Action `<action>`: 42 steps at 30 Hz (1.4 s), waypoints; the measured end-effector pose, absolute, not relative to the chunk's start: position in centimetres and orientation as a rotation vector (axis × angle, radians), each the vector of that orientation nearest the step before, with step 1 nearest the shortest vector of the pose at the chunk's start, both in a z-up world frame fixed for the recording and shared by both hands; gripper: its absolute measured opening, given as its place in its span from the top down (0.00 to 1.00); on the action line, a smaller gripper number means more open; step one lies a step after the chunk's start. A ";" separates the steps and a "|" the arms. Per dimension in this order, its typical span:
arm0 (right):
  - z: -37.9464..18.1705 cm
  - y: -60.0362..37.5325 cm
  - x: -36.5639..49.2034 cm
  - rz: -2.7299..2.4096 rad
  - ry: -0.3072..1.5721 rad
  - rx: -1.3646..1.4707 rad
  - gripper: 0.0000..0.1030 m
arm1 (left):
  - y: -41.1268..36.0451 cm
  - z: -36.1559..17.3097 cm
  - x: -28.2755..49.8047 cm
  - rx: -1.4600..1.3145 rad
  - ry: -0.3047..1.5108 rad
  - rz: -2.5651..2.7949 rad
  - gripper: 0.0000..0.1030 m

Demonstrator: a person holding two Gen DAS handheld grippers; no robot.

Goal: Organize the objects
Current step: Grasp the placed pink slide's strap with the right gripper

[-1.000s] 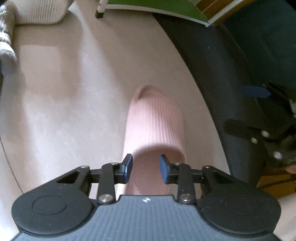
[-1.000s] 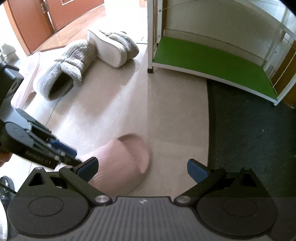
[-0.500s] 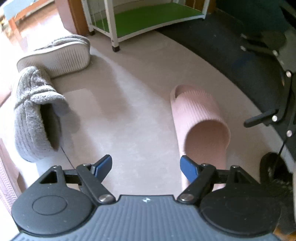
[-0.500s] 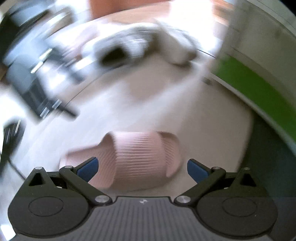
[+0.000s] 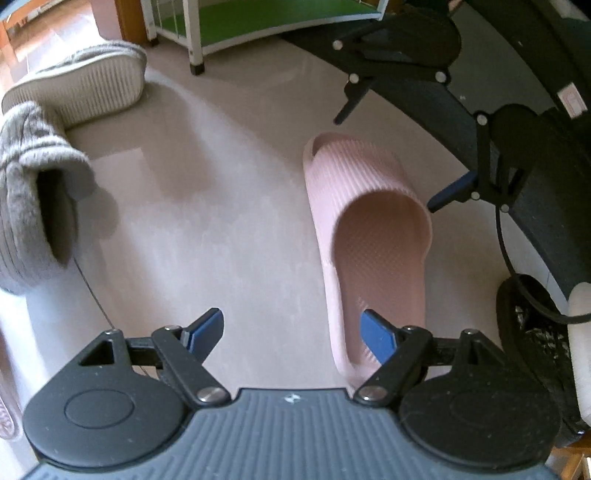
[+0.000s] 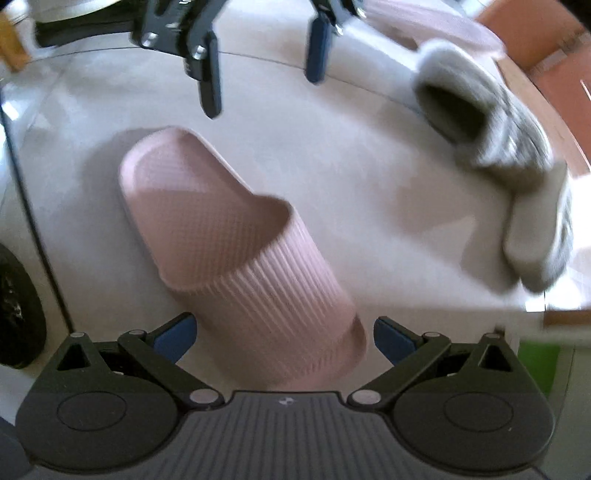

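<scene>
The right gripper (image 6: 283, 338) has its jaws spread wide, and the toe of the pink slipper (image 6: 236, 254) lies between them, with a gap on both sides, so nothing is pinched yet. The left gripper (image 5: 291, 330) is open too and holds nothing; its right finger hangs over the slipper's heel end, its left one over bare floor (image 5: 207, 206).

The slipper lies flat on the floor, sole down, between the two grippers, with its open heel toward the left gripper and its closed toe toward the right one. It is a soft-looking moulded slide, with fine ribs along the upper and a dimpled footbed.

The main risk, as I judge it, is the grip itself. Closing across the rounded, ribbed toe could squash the hollow upper, and the slipper could squirt out or hang by one edge and twist. If the right gripper descends too far, its fingers could hit the floor and push the slipper away. The two grippers are near each other over the same slipper, so they could knock together.

Further out to the left in the left wrist view, two grey fleecy slippers (image 5: 37, 192) lie tumbled, one on its side. At the far edge stands a white rack with a green shelf (image 5: 266, 18), likely the place for the shoes.
</scene>
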State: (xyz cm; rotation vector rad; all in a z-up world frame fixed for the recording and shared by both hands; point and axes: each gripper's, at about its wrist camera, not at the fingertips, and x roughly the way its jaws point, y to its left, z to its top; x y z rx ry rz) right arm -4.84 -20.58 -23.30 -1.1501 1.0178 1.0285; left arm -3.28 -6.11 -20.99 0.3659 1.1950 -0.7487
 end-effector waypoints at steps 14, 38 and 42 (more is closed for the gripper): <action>-26.1 -19.0 -7.9 1.295 0.797 -1.502 0.03 | -4.8 -22.0 -4.1 0.271 1.273 -0.787 0.21; -21.9 -19.9 -5.1 0.607 1.415 -0.437 0.00 | -2.7 -20.4 -1.5 0.227 1.207 -0.645 0.21; -23.5 -19.2 -4.9 0.658 1.323 -0.564 0.00 | -2.8 -20.7 -1.2 0.222 1.220 -0.639 0.21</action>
